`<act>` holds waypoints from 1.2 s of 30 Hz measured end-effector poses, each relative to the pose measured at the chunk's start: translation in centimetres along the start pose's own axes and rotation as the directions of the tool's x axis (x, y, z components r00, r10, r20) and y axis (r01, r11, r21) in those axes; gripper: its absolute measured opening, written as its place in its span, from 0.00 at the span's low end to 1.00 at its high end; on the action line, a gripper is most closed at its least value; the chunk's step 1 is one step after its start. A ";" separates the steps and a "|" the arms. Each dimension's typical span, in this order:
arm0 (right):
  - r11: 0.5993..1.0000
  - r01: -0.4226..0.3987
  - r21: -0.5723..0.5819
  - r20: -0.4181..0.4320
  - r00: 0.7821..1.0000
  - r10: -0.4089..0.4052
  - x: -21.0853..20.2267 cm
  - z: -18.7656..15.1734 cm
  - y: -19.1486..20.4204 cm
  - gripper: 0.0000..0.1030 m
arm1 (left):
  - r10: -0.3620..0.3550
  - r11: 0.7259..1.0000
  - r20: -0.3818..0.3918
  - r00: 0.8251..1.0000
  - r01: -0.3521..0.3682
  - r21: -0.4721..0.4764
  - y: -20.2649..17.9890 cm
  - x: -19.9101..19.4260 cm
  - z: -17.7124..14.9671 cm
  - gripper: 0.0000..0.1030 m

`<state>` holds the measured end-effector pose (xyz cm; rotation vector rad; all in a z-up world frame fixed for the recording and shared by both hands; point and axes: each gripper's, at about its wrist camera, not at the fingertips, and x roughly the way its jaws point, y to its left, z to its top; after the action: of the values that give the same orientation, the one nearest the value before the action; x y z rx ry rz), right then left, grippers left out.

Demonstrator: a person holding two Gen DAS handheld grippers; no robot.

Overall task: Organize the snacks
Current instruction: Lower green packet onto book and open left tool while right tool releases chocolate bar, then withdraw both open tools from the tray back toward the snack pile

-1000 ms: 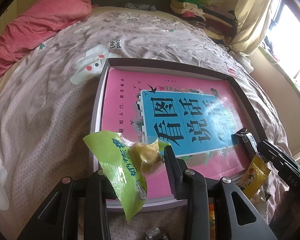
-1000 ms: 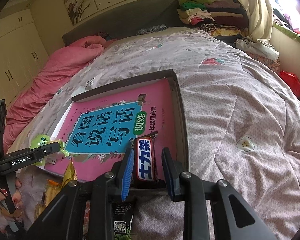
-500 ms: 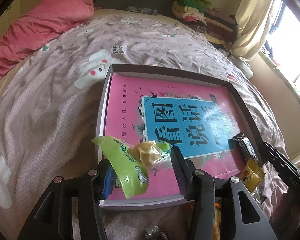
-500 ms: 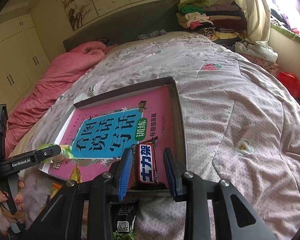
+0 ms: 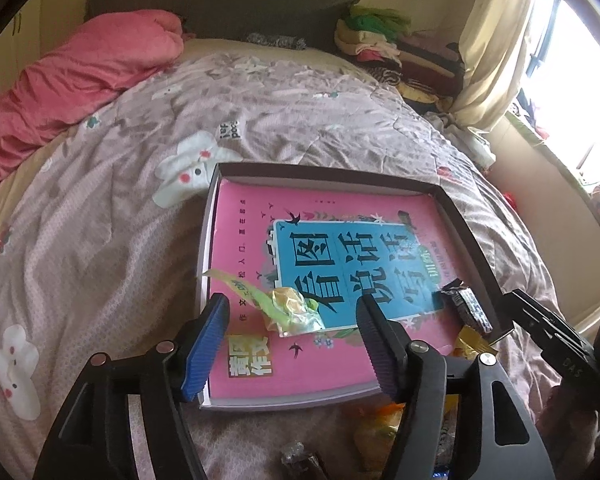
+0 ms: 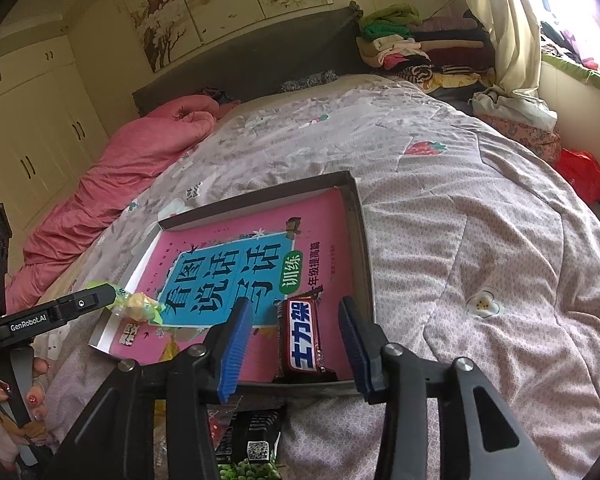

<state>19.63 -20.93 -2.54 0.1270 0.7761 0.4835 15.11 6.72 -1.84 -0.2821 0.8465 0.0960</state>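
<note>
A shallow dark box [image 5: 324, 171] [image 6: 360, 216] lies on the bed with a pink and blue book [image 5: 380, 252] [image 6: 228, 272] flat inside it. A green-wrapped snack [image 5: 288, 310] [image 6: 138, 305] rests on the book near the box's front left corner. My left gripper [image 5: 294, 322] is over it, jaws opening, pads clear of the wrapper. A brown chocolate bar [image 6: 302, 338] [image 5: 466, 306] lies on the book by the box's right wall. My right gripper [image 6: 296, 330] straddles it, jaws opening, with a gap on both sides of the bar.
Several more snack packets [image 6: 252, 440] [image 5: 380, 428] lie on the quilt just in front of the box. A pink blanket [image 5: 72, 80] is bunched at the far left, folded clothes [image 6: 412, 40] are stacked by the headboard. A hand [image 6: 4, 404] holds the left gripper.
Both grippers have opened. The green snack dropped from the left jaws onto the book, and the left gripper rose a little. The chocolate bar went from pinched by the right jaws to lying loose.
</note>
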 end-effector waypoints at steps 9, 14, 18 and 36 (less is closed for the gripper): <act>1.000 -0.016 -0.011 0.017 1.000 0.017 -0.8 0.0 0.5 0.48 | -0.004 1.000 0.035 0.999 0.004 0.004 -0.4 -1.6 0.2 0.73; 1.000 -0.023 -0.021 0.020 1.000 0.023 -1.3 0.0 0.9 0.50 | -0.004 1.000 0.039 0.999 0.005 -0.010 0.0 -2.1 0.2 0.75; 0.999 -0.031 -0.026 0.028 0.999 0.032 -2.0 0.0 1.2 0.51 | -0.007 1.000 0.040 0.999 0.007 -0.009 0.0 -2.2 0.3 0.75; 0.996 -0.061 -0.062 0.030 0.998 0.063 -3.7 -0.9 2.6 0.54 | -0.008 0.999 0.058 0.998 0.006 0.035 -0.6 -4.8 -0.9 0.75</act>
<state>15.78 -20.47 -0.05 0.1013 0.7273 0.5621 11.41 5.98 1.36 -0.2485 0.7886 0.0820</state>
